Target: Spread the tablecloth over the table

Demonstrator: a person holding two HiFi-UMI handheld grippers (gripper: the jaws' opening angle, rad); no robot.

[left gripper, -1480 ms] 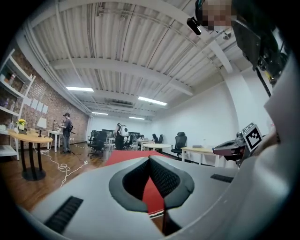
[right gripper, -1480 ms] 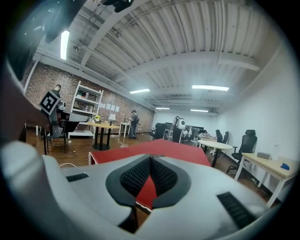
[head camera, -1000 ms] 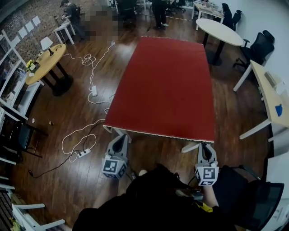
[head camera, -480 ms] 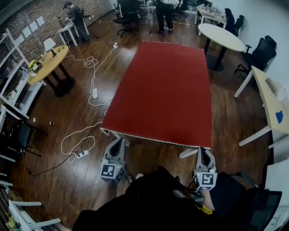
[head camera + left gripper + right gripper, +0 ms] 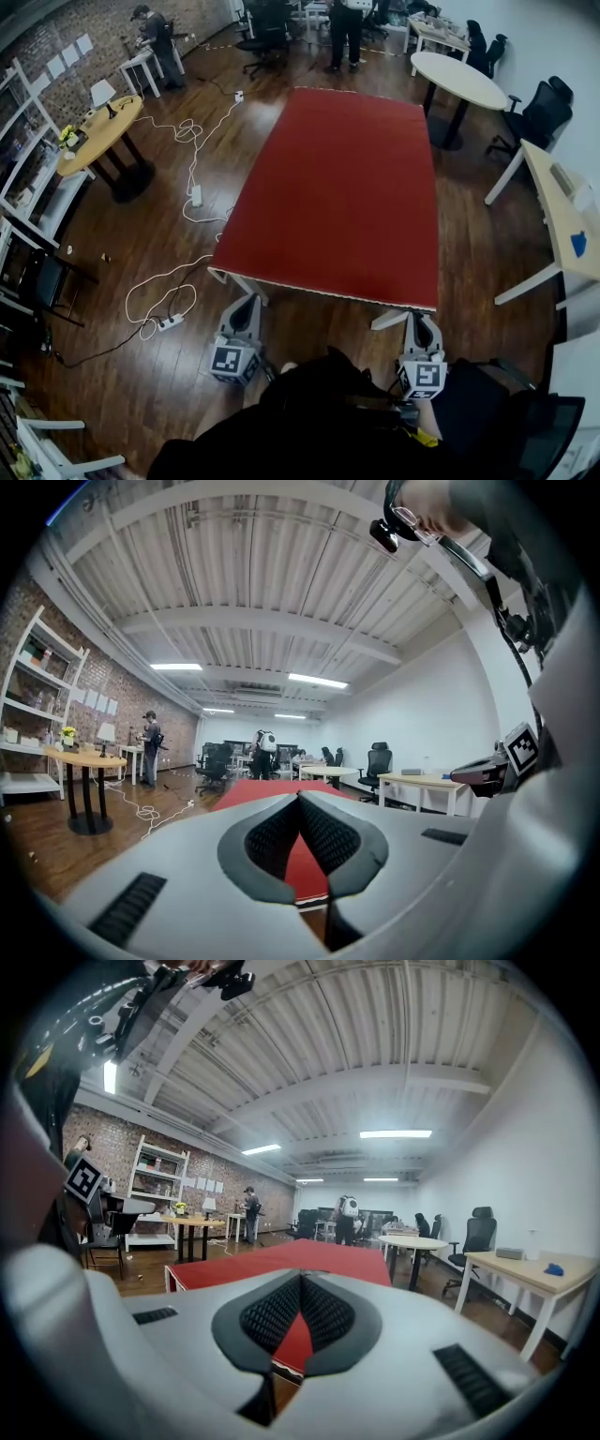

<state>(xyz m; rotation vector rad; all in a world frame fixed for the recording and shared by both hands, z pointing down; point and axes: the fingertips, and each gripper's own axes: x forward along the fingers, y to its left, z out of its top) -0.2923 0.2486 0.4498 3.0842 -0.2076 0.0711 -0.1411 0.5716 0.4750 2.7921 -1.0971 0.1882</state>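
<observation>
The red tablecloth (image 5: 342,187) lies flat over the long table and covers its top from the near edge to the far end. My left gripper (image 5: 246,305) is shut and empty. It sits just short of the near left corner, apart from the cloth. My right gripper (image 5: 421,319) is also shut and empty, close under the near right corner. In the left gripper view the closed left gripper (image 5: 299,797) points level along the tablecloth (image 5: 253,789). In the right gripper view the right gripper (image 5: 300,1277) is closed, with the tablecloth (image 5: 309,1255) stretching ahead.
A white cable and power strip (image 5: 169,319) trail over the wooden floor at left. A round wooden table (image 5: 98,127) stands left, a round white table (image 5: 459,70) at far right and a desk (image 5: 562,216) at right. People (image 5: 347,23) and office chairs stand beyond the far end.
The head view has shifted a little, so the table sits slightly differently in the picture. Both grippers stay shut at the table's near edge, and the cloth has not moved.
</observation>
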